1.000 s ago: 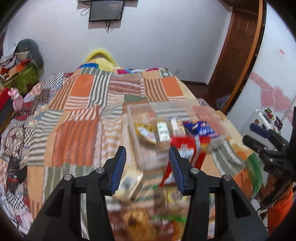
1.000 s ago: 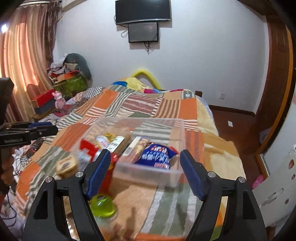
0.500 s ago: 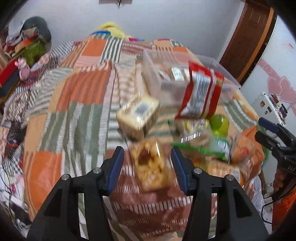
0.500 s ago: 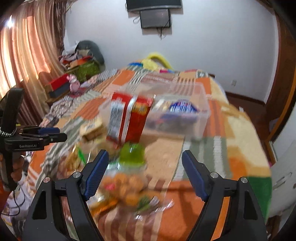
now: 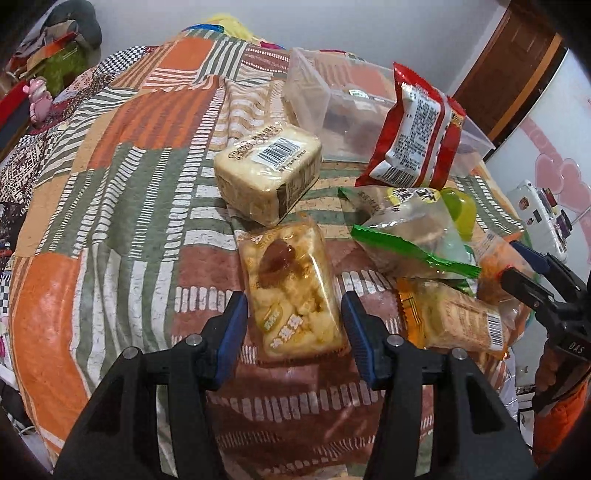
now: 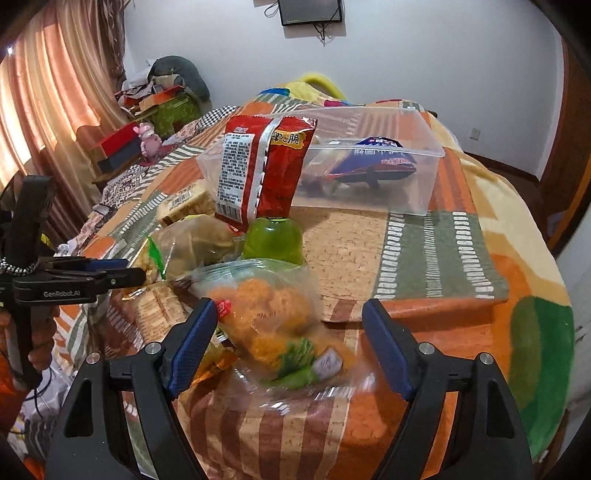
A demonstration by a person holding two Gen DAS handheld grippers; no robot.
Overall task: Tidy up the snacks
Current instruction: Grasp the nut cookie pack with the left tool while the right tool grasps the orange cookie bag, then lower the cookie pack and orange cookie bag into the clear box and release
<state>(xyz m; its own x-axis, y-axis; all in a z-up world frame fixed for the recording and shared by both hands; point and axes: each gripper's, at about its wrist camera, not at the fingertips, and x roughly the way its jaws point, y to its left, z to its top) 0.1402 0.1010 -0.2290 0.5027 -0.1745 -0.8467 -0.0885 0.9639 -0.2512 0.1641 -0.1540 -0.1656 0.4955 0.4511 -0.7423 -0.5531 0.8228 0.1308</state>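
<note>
A pile of snacks lies on a patchwork blanket. My left gripper (image 5: pixel 293 321) is open, its fingers on either side of a clear-wrapped pastry with a jam spot (image 5: pixel 291 291). Beyond it lie a wrapped cake block with a barcode (image 5: pixel 267 171), a red snack bag (image 5: pixel 415 133) leaning on a clear plastic bin (image 5: pixel 314 92), and a green-edged packet (image 5: pixel 410 236). My right gripper (image 6: pixel 288 343) is open around a clear bag of orange snacks (image 6: pixel 269 314). The bin (image 6: pixel 421 147) holds a blue packet (image 6: pixel 373 162). A green jelly cup (image 6: pixel 273 240) stands behind the bag.
The bed's edge drops off at the right in the right wrist view (image 6: pixel 546 302). A cracker pack (image 5: pixel 458 317) lies right of the pastry. A pink toy (image 6: pixel 149 142), boxes and clutter sit at the left by the curtains. A wall TV (image 6: pixel 310 11) hangs behind.
Both grippers have dropped lower and closer to the snack pile. The left now straddles the jam pastry and the right straddles the bag of orange snacks. Both stay open.
</note>
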